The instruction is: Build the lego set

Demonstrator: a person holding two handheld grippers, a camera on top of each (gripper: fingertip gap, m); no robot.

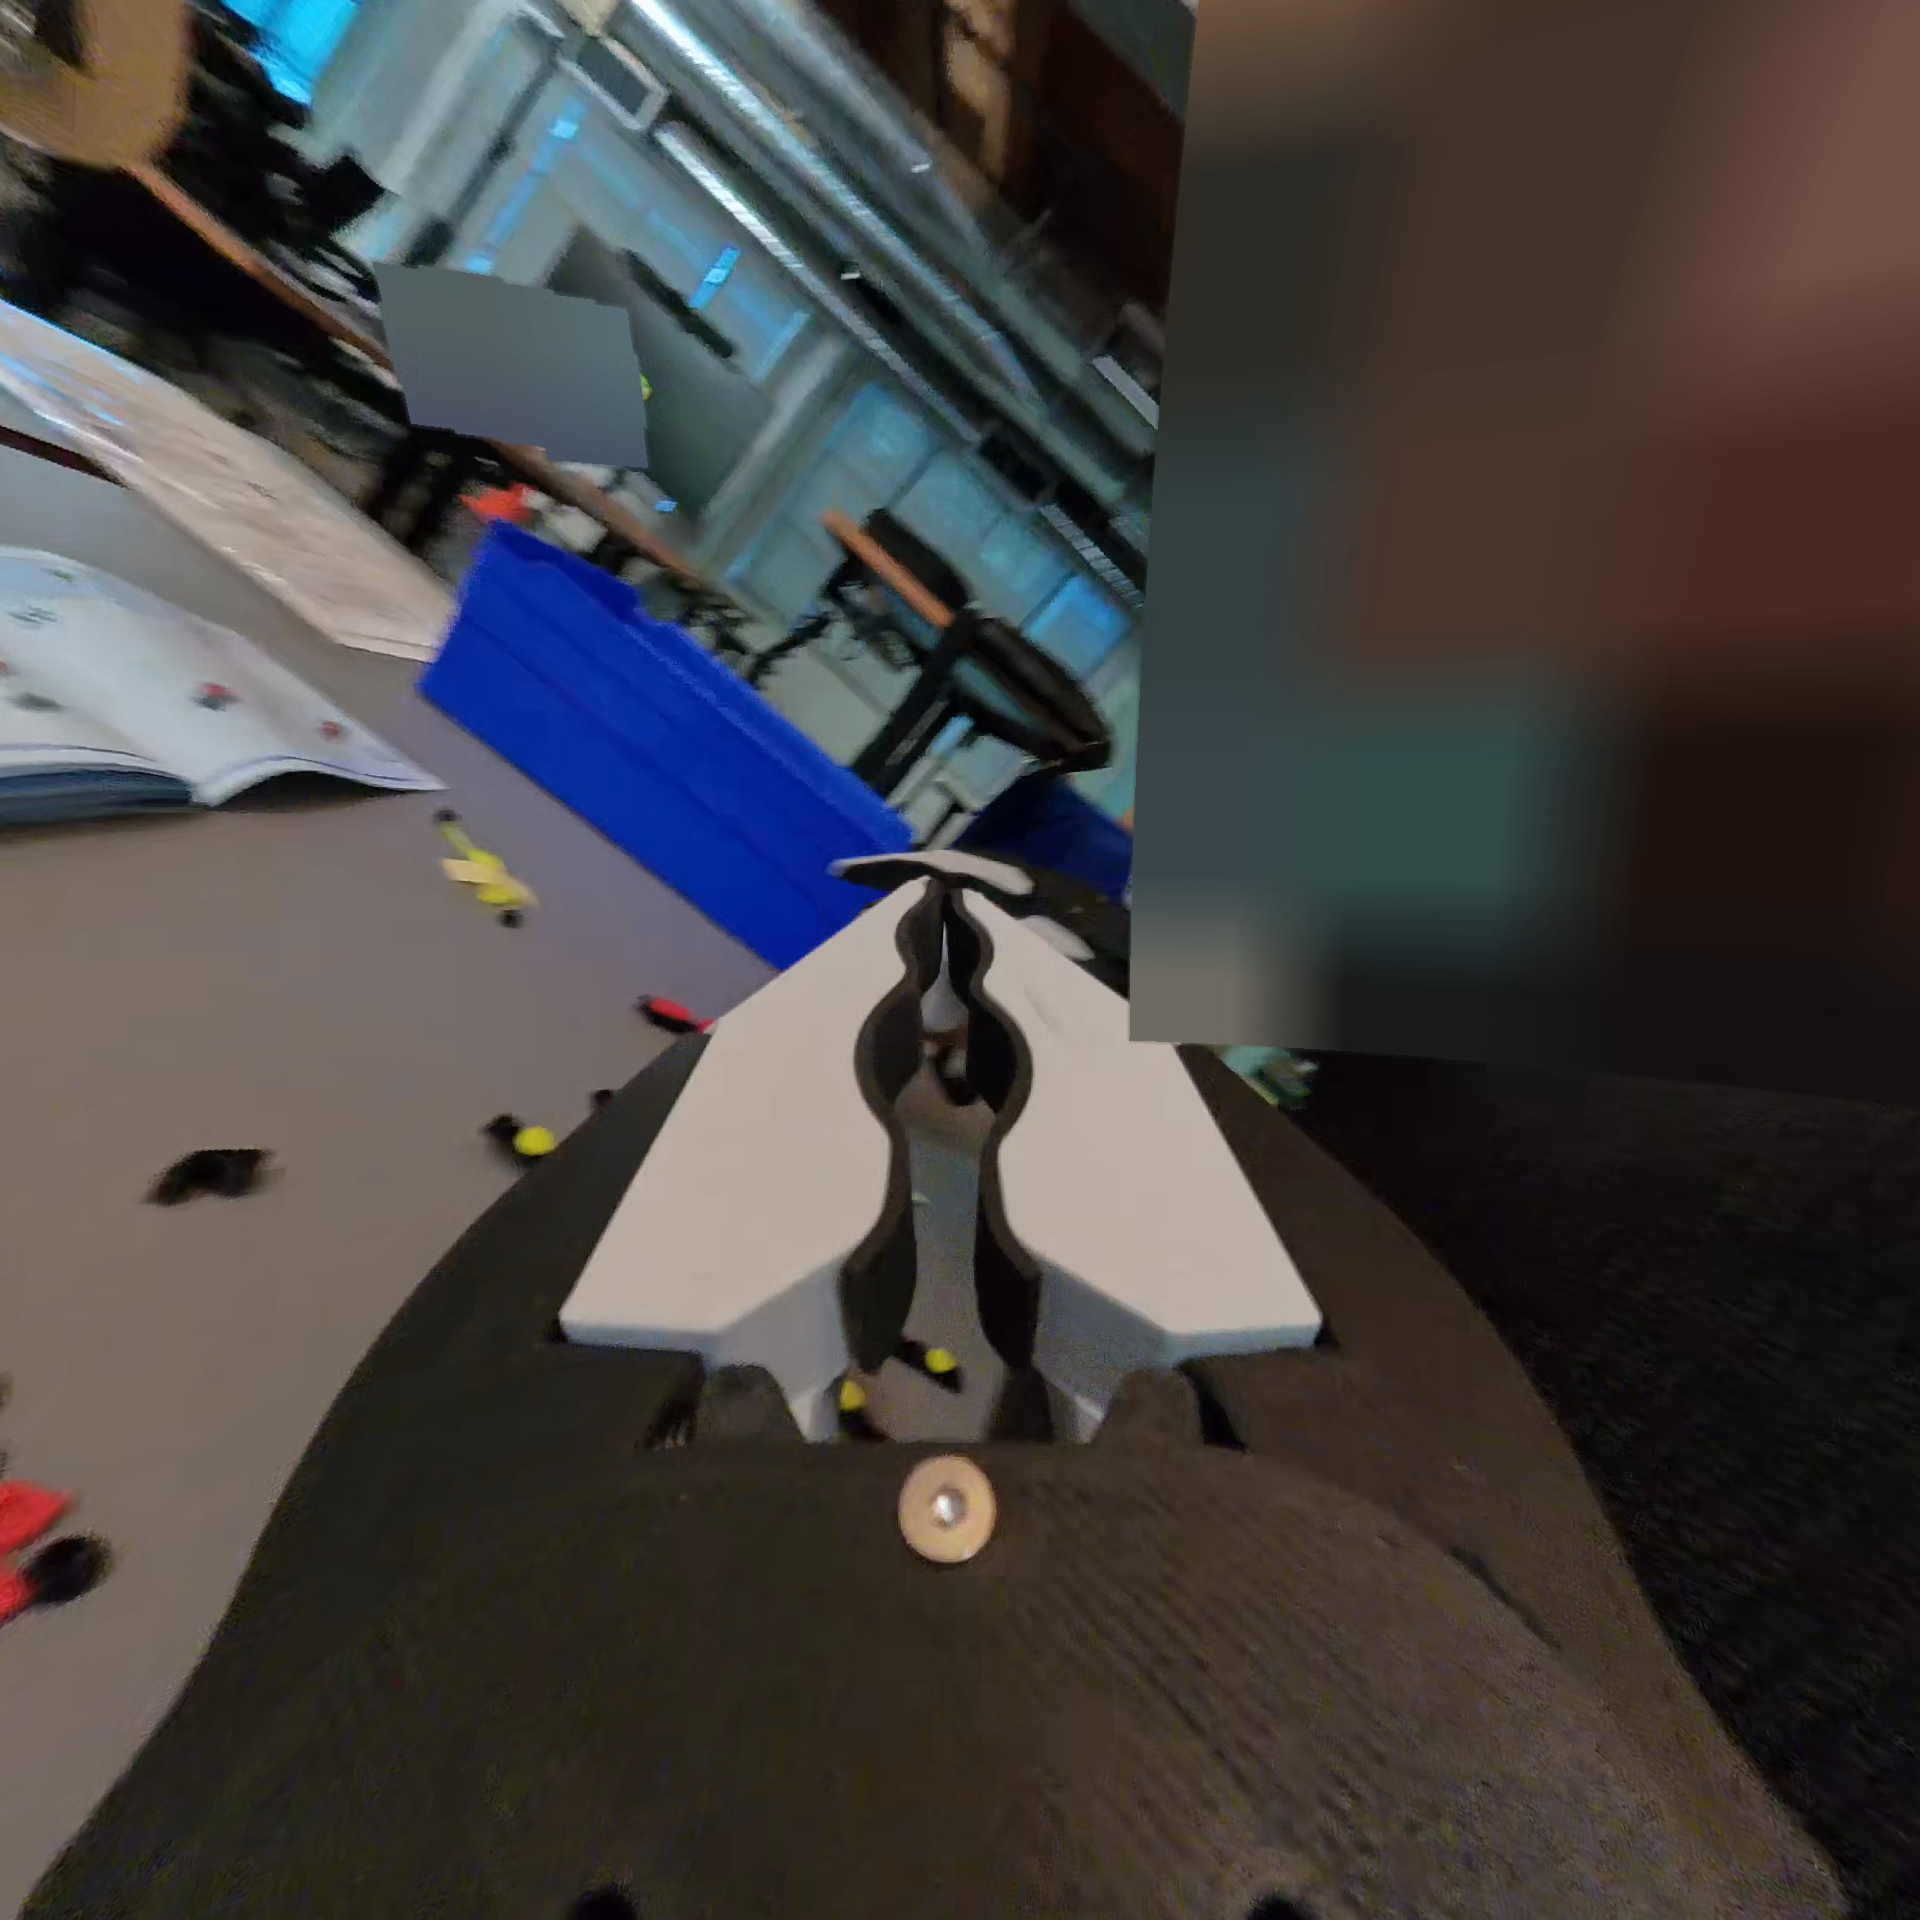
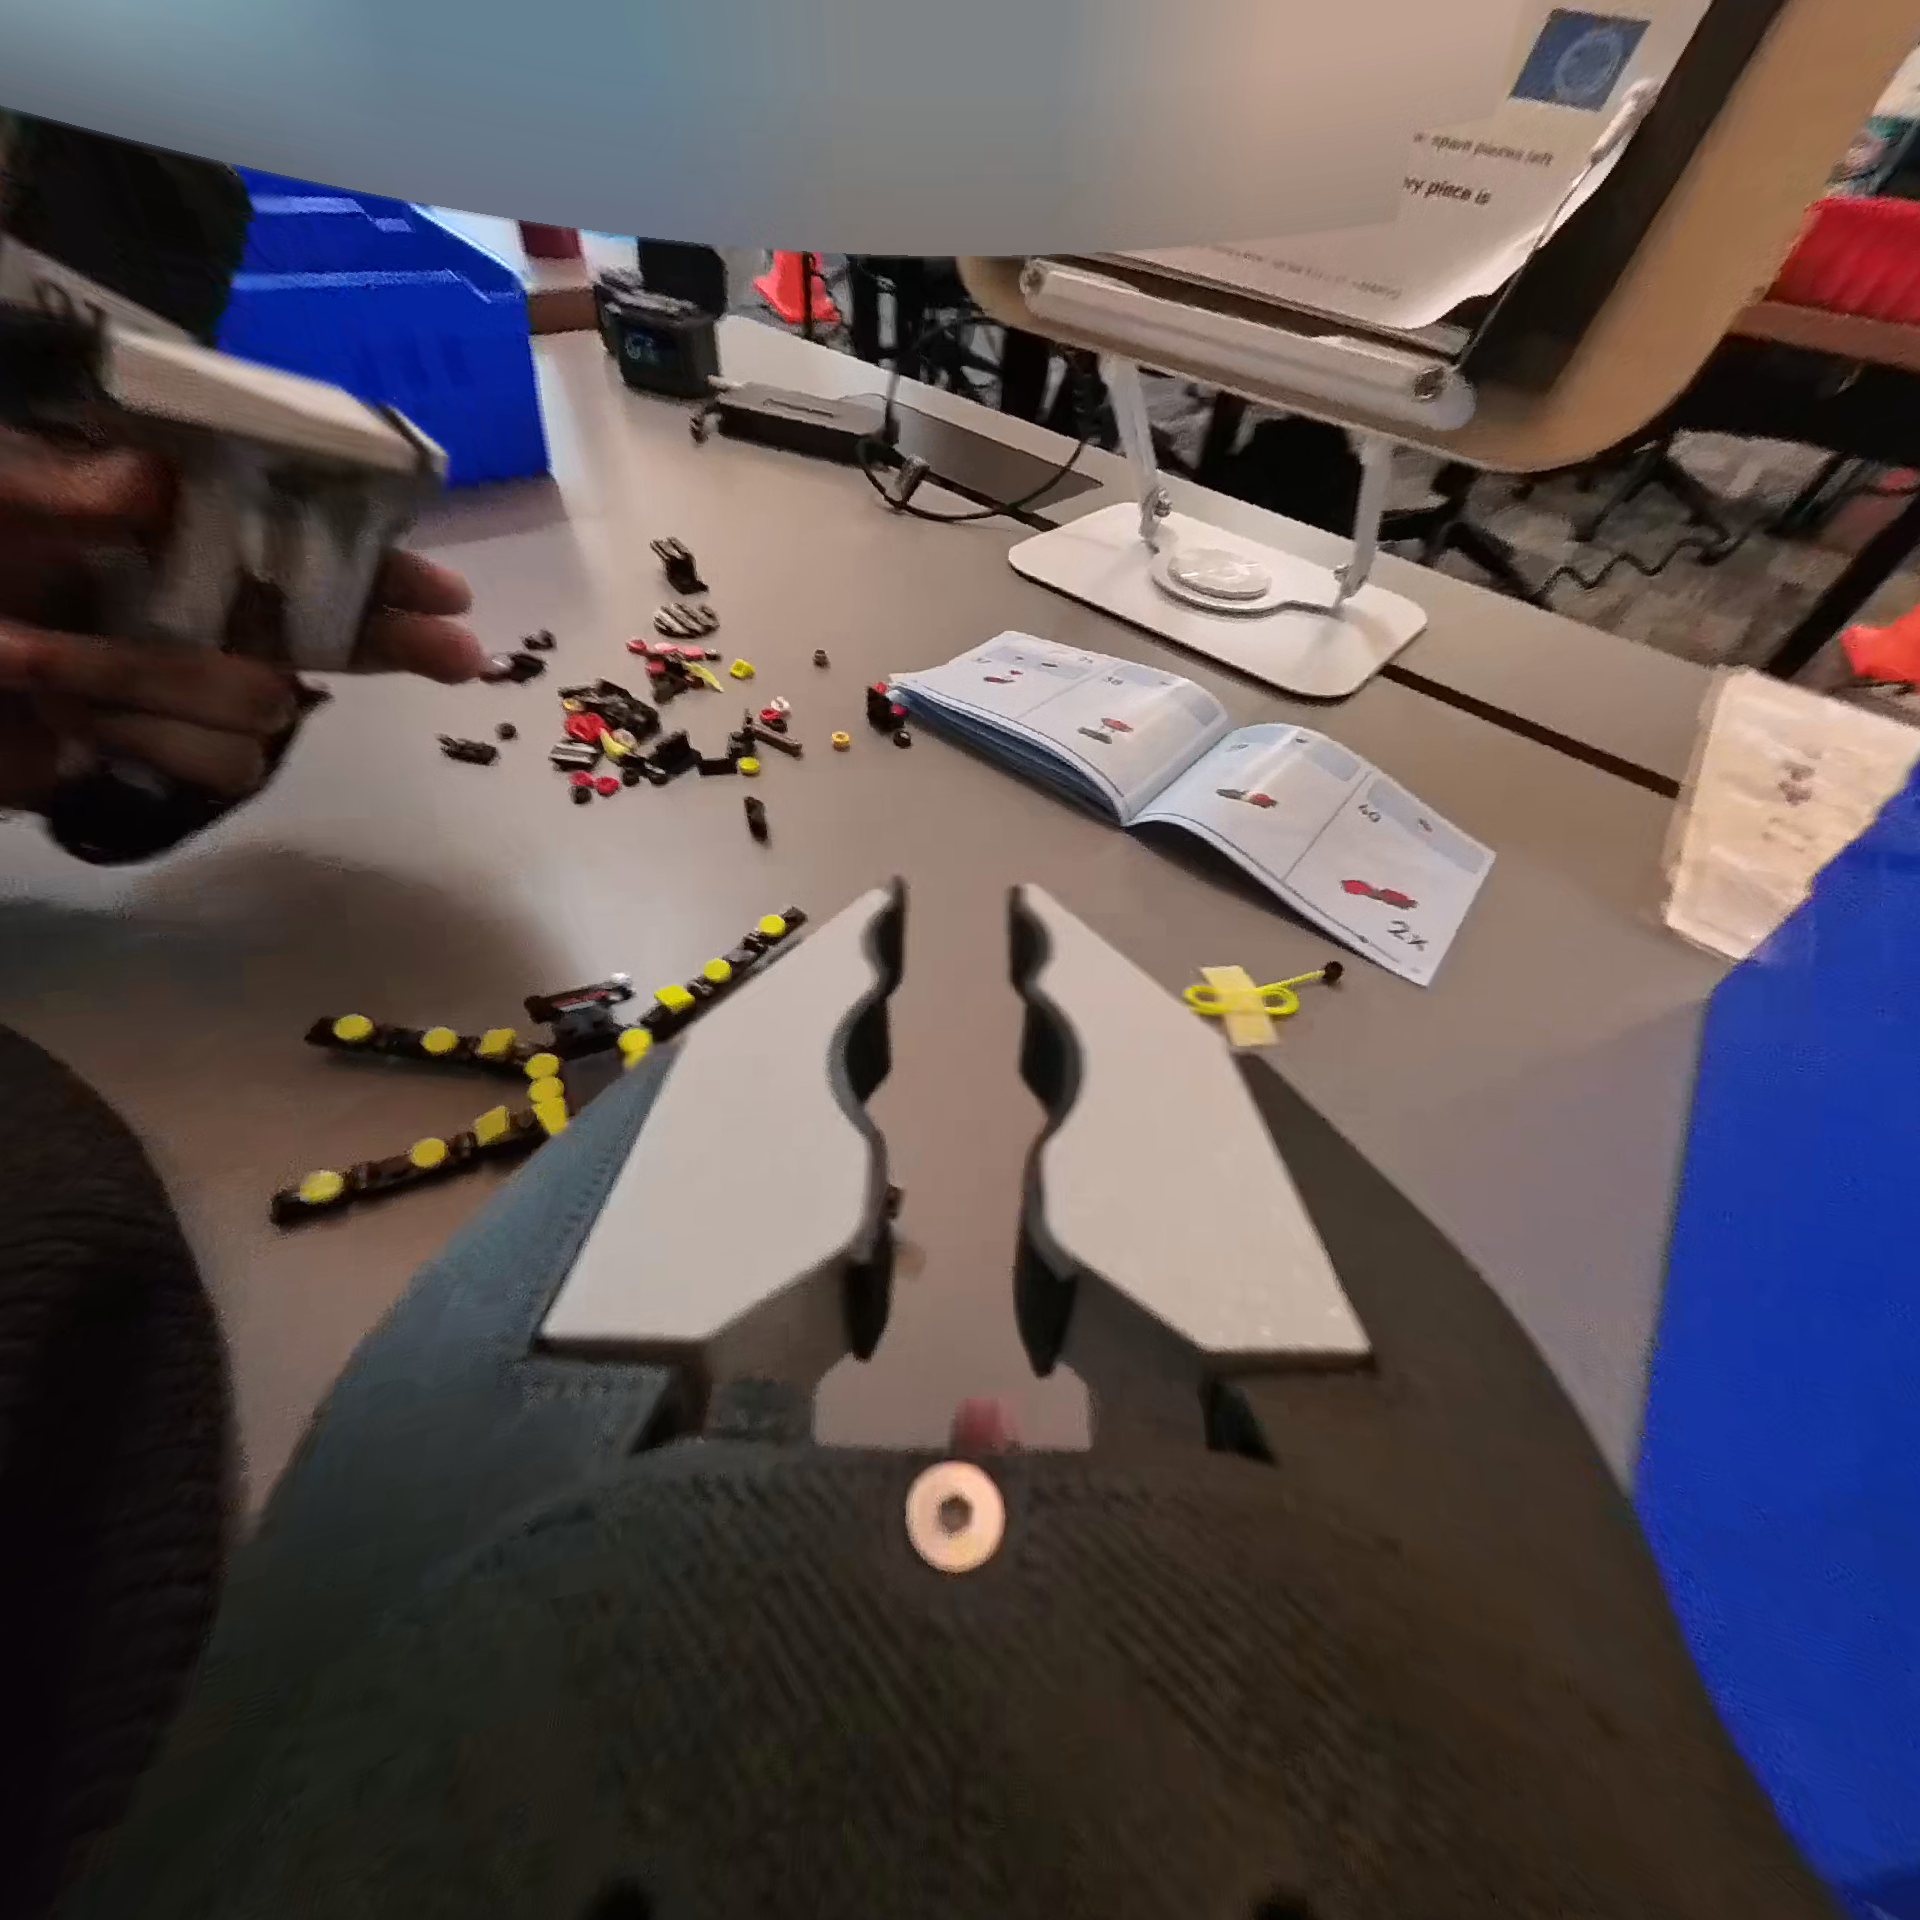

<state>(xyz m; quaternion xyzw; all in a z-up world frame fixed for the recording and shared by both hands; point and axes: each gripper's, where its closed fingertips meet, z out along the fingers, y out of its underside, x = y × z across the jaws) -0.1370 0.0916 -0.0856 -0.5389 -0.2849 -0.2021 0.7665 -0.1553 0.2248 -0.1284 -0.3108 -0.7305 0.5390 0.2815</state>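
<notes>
Right wrist view looks down on a grey table [image 2: 1039, 582], and the right gripper [image 2: 956, 904] hangs above it with its two grey fingers [image 2: 748, 1101] set apart by a narrow gap, nothing between them. At 10 o'clock from the fingertips lie black lego strips with yellow studs [image 2: 488, 1081], spread like a fan, one of them passing behind the left finger. Farther, at 11 o'clock, a loose pile of small black, red and yellow lego pieces [image 2: 655, 717] is scattered on the table. At 1 o'clock lies an open instruction booklet [image 2: 1195, 769], and just below it, at 2 o'clock, a yellow rubber-like piece with a thin stem [image 2: 1252, 997]. Behind the booklet stands a silver stand [image 2: 1226, 582] that carries a tilted board with paper. A blue bin [image 2: 384, 322] is at the far left, near 10 o'clock. At 9 o'clock a hand [image 2: 208, 665] holds the left gripper [image 2: 260, 447], which is blurred.

Left wrist view is tilted and blurred. Here the left gripper [image 1: 940, 894] is closed to a very thin slit, and a small flat white and dark piece [image 1: 935, 871] sits across the fingertips; I cannot tell for sure what it is. At 10 o'clock the blue bin [image 1: 644, 707] stands on the table, and the booklet [image 1: 156, 696] lies at 9 o'clock. Small lego pieces [image 1: 488, 873] lie on the table at the left.
</notes>
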